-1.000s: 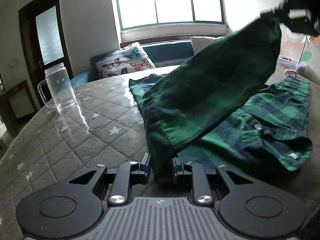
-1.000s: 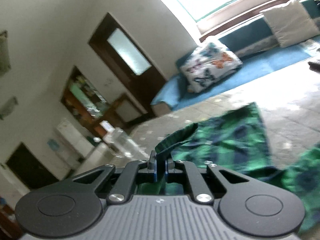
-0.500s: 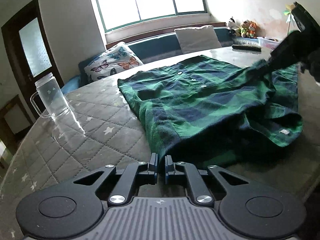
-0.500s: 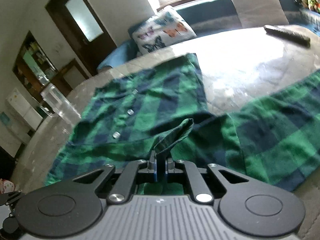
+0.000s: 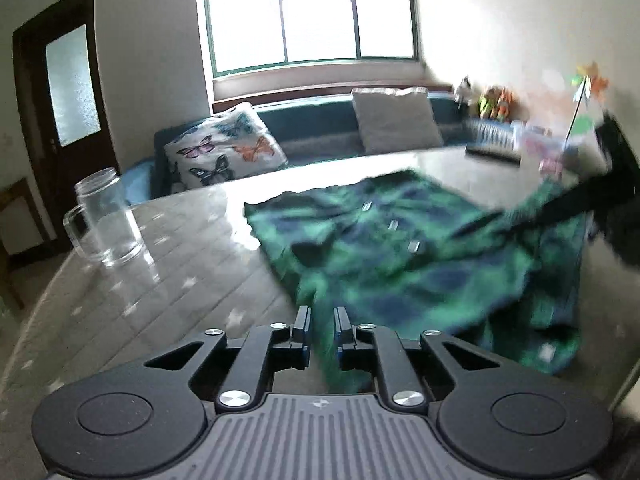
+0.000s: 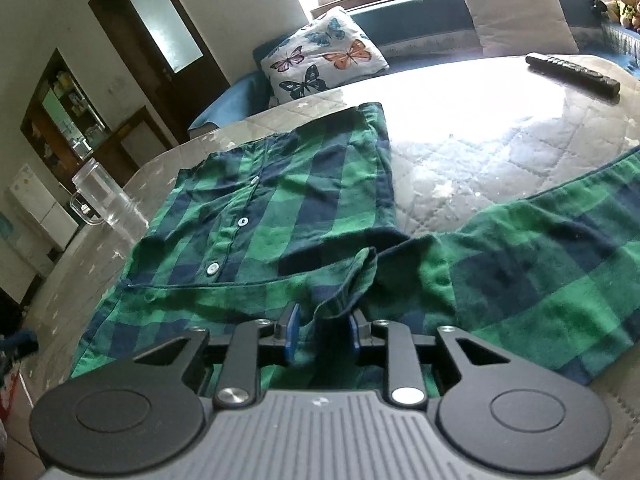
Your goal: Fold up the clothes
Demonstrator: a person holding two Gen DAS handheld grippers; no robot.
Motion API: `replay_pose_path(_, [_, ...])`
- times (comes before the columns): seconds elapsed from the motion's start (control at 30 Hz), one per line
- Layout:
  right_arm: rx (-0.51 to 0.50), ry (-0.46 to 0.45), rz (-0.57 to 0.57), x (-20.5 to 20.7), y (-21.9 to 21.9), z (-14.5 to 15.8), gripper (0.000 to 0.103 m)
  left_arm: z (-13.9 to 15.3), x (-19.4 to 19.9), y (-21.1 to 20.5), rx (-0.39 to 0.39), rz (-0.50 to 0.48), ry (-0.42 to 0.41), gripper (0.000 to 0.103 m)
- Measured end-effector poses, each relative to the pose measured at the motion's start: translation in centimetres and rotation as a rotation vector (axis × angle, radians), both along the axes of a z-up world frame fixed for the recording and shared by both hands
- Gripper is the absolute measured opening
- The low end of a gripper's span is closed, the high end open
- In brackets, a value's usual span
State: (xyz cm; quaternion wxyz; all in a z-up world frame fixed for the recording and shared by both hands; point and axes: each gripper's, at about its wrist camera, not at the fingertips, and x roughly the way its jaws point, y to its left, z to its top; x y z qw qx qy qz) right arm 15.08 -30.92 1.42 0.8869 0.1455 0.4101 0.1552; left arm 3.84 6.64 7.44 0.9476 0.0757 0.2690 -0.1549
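A green and navy plaid shirt [image 6: 280, 216] lies spread on the quilted table [image 6: 480, 160], buttons up. One sleeve [image 6: 560, 280] lies off to the right. Its folded cuff [image 6: 352, 280] rests loose between the blue pads [image 6: 292, 332] of my right gripper [image 6: 323, 334]. Those jaws are opening and do not press on the cloth. My left gripper [image 5: 322, 328] hovers over the shirt's [image 5: 400, 264] near edge. Its jaws are opening too, and cloth shows through the gap below them without being pinched. In the blurred left wrist view, my right gripper [image 5: 496, 218] reaches in from the right.
A clear glass mug [image 5: 106, 220] stands at the table's left edge, also visible as the mug [image 6: 104, 204] in the right wrist view. A black remote [image 6: 572, 74] lies at the far right. Behind the table are a bench, a butterfly cushion [image 6: 320, 56] and a white cushion [image 6: 520, 16].
My right gripper came down with the sleeve, laid it on the shirt and parted its jaws. My left gripper let go of the shirt's edge and rose, blurring its view.
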Motion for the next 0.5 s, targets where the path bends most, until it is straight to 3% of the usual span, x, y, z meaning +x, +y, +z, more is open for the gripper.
replay_pose_path(0.07, [-0.025, -0.014, 0.003, 0.1, 0.1, 0.3, 0.011, -0.1, 1.5, -0.9, -0.024, -0.023, 0.0, 0.013])
replay_pose_path(0.2, [-0.101, -0.075, 0.032, -0.3, 0.7, 0.8, 0.01, -2.2, 5.3, -3.2, -0.019, -0.046, 0.045, 0.012])
replay_pose_path(0.3, [-0.171, -0.07, 0.039, -0.3, 0.7, 0.3, 0.012, -4.4, 7.5, -4.0, 0.016, -0.029, 0.1, 0.013])
replay_pose_path(0.5, [-0.252, -0.107, 0.019, -1.3, -0.7, 1.1, 0.015, -6.5, 7.7, -3.3, 0.039, -0.002, 0.124, 0.015])
